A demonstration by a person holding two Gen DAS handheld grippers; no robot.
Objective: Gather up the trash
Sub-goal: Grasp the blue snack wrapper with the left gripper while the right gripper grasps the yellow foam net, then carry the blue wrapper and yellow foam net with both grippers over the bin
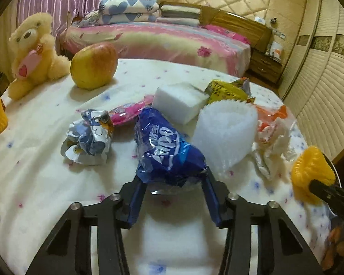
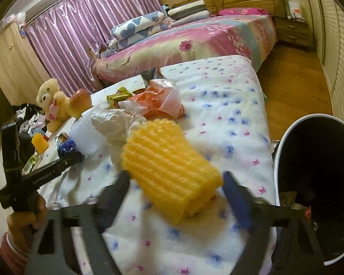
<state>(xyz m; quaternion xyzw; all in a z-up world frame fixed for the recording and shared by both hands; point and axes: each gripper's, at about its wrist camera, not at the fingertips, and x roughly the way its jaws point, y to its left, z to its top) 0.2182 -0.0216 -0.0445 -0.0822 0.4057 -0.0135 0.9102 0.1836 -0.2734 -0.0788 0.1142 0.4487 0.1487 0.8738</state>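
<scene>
Your left gripper (image 1: 172, 181) grasps the blue wrapper (image 1: 167, 151) — light, crinkly, slippery; your right gripper (image 2: 174, 183), jaws spread, straddles the soft yellow foam (image 2: 169, 167) beside the bin (image 2: 284, 146).

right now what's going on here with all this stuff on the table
A person with a gripper in each hand is clearing trash off a floral-covered table. The left gripper has its fingers around a blue wrapper. The right gripper is wide open around a yellow foam net, not visibly clamping it. A dark bin waits at the table's right edge. More wrappers, white foam, an apple and a teddy bear remain on the table.
</scene>
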